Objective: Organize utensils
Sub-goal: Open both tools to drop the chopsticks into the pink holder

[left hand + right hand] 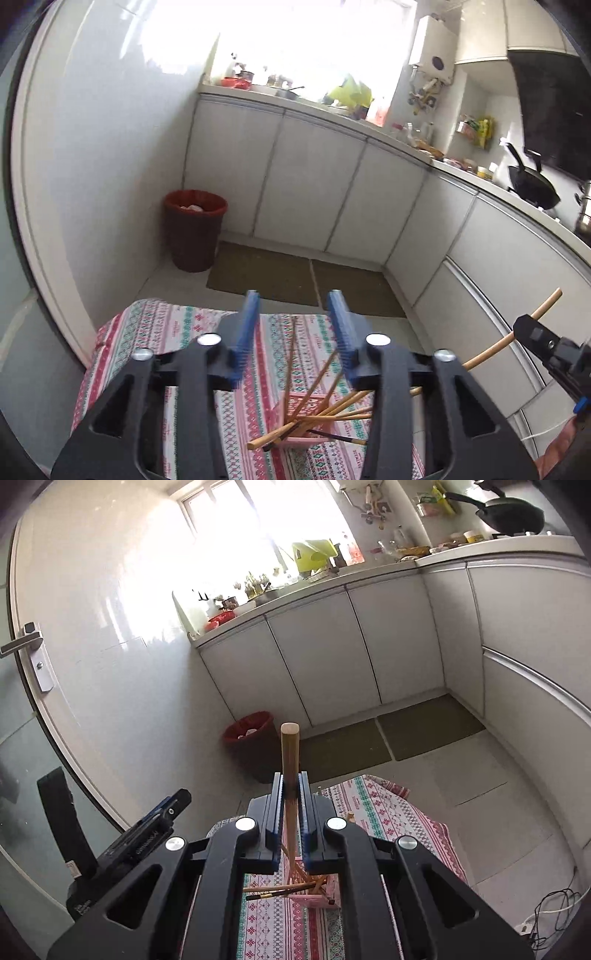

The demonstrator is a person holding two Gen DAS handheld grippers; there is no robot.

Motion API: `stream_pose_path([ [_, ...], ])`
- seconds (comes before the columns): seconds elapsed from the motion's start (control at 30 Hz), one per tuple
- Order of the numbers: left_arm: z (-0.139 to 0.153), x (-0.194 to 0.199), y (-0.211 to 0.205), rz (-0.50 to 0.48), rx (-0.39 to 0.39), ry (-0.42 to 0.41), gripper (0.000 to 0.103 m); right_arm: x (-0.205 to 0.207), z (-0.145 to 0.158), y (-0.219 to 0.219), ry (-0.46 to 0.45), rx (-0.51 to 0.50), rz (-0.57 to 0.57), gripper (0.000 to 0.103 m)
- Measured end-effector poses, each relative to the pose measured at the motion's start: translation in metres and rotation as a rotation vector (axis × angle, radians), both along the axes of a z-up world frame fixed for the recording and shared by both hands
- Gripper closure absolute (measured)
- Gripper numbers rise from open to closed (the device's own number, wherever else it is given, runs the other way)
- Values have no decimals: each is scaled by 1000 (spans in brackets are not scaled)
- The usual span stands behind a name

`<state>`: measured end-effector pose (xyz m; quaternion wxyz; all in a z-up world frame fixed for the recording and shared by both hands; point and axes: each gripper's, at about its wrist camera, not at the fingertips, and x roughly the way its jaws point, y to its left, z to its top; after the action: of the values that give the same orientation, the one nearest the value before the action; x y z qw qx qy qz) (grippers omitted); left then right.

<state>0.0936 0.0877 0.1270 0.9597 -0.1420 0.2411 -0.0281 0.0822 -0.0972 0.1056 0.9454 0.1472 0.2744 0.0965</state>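
Chopsticks [325, 410] on patterned tablecloth [162, 332], white kitchen cabinets [306, 192]

Your left wrist cam sits just behind the left gripper [293, 332], high up, pitched down over the patterned cloth [155, 332] on the worktop, close to the pink holder [306, 413] below. It faces the kitchen corner: bin [194, 229], floor mats [266, 275], white cabinets [314, 192], window counter.

Your right wrist cam sits behind the right gripper [290, 805], same height roughly, aimed at the same corner from further right, tilted left.

Shared: cloth [388, 812], holder [325, 893], bin [251, 734], mats [424, 727], cabinets [332, 642], wok [532, 184] [513, 513]. Each cam catches the other gripper at frame edge: right one [543, 339] in left view, left one [147, 834] in right view.
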Motion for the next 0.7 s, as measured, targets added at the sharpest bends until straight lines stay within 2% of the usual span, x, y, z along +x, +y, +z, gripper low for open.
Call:
stream_pose_path([
  [0.07,-1,-2,5,-11,-29,-2,56,4,-5,5,0,-15,-4,95],
  [0.27,-4,-3,11,-1,0,15,56,23,-31,24,-10,-55,-13,95],
  [0.33,-6,-3,11,4,11,20,55,29,-44,29,-8,-73,-9,87],
  [0.37,-7,-3,10,7,19,22,53,32,-50,30,4,-77,-6,78],
  [0.4,-7,-3,9,11,26,21,51,33,-54,29,10,-67,-8,59],
  [0.43,-7,-4,8,13,34,20,48,33,-57,27,14,-63,-17,54],
  [0.57,-7,-6,5,19,52,10,39,30,-53,23,6,-98,-52,52],
  [0.63,-6,-9,0,26,74,2,36,26,-50,20,-1,-120,-79,46],
  [0.7,-4,-13,-7,43,107,-14,28,25,-48,17,2,-141,-100,44],
])
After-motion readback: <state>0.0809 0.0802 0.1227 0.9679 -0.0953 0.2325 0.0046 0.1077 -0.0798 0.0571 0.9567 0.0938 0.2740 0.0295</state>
